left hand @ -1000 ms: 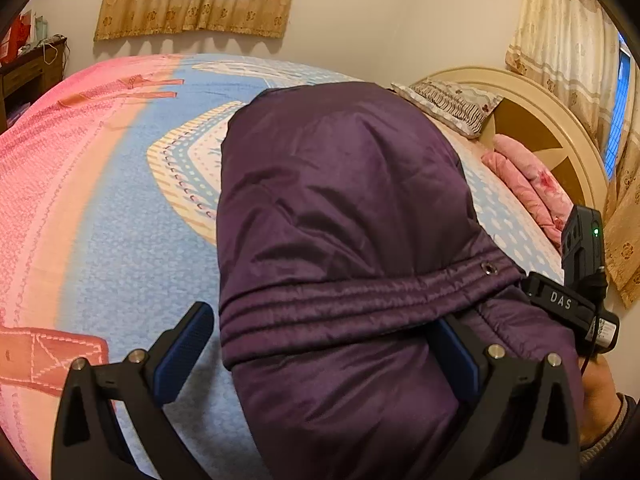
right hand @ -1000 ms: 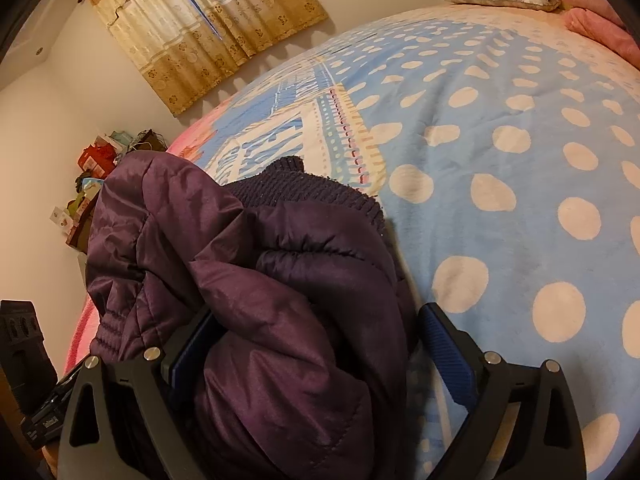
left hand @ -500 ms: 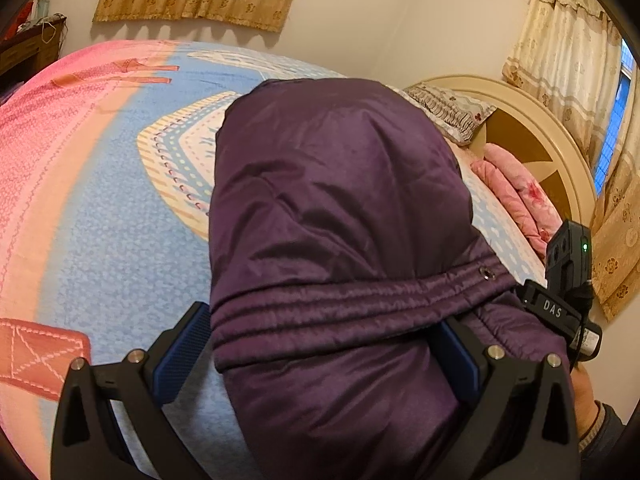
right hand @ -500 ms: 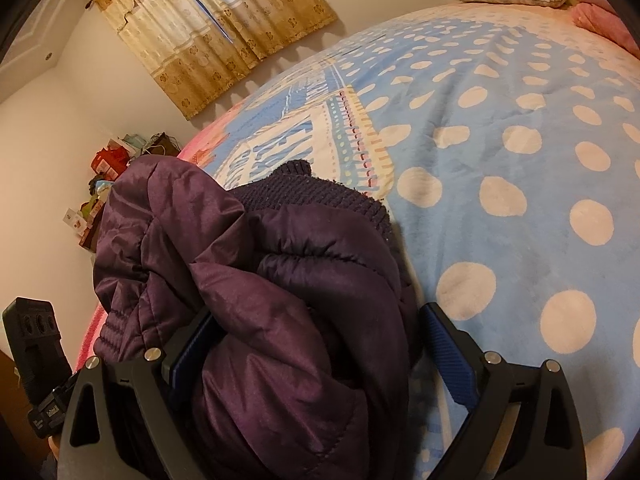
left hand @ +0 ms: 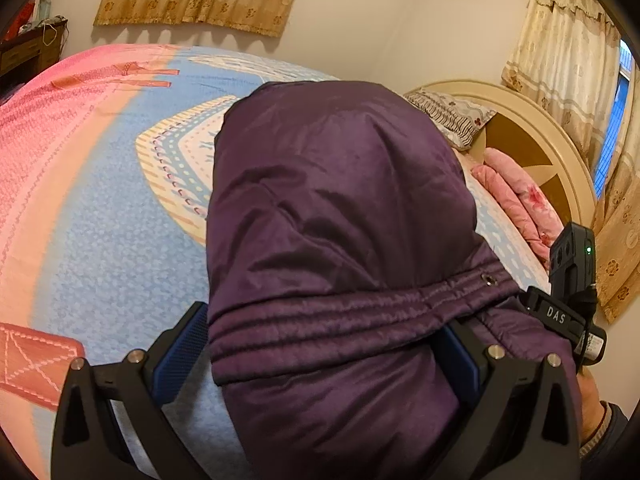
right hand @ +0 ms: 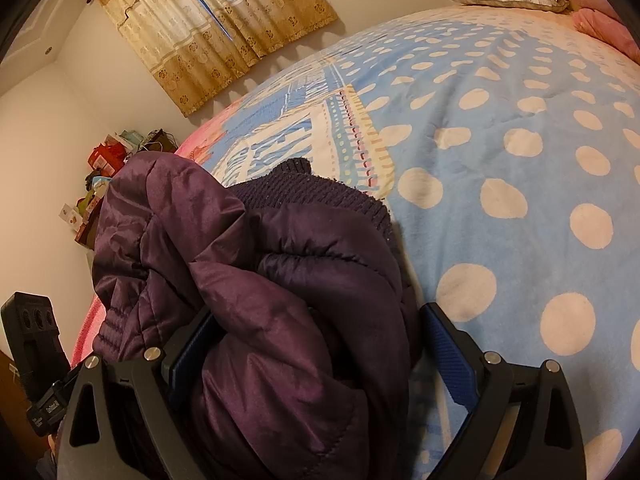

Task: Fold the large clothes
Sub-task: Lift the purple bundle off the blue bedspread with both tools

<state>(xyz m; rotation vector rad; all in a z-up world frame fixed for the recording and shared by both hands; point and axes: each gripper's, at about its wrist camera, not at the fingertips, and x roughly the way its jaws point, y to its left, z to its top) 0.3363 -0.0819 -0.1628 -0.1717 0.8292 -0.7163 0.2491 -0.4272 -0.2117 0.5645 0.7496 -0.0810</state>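
Observation:
A bulky purple padded jacket (left hand: 340,208) lies bundled on the bed, with its stitched hem band across my left gripper (left hand: 320,344). That gripper is open; the jacket fills the gap and drapes over the right finger. In the right wrist view the same jacket (right hand: 280,300), with its dark knitted cuff (right hand: 312,192) on top, bulges between the wide-apart fingers of my right gripper (right hand: 316,352), which is open too. Its left pad (right hand: 192,344) touches the cloth, and the right pad (right hand: 448,356) stands just clear. Each gripper's body shows at the edge of the other's view.
The bed has a blue and pink spread (left hand: 100,208) with white dots (right hand: 520,160). A patterned pillow (left hand: 452,116), a pink quilt (left hand: 520,200) and a cream headboard (left hand: 540,132) lie at the far right. A cluttered wooden cabinet (right hand: 104,176) stands by the wall.
Both views have shifted a little, with the jacket bundle staying between the fingers. The finger spacing looks the same throughout.

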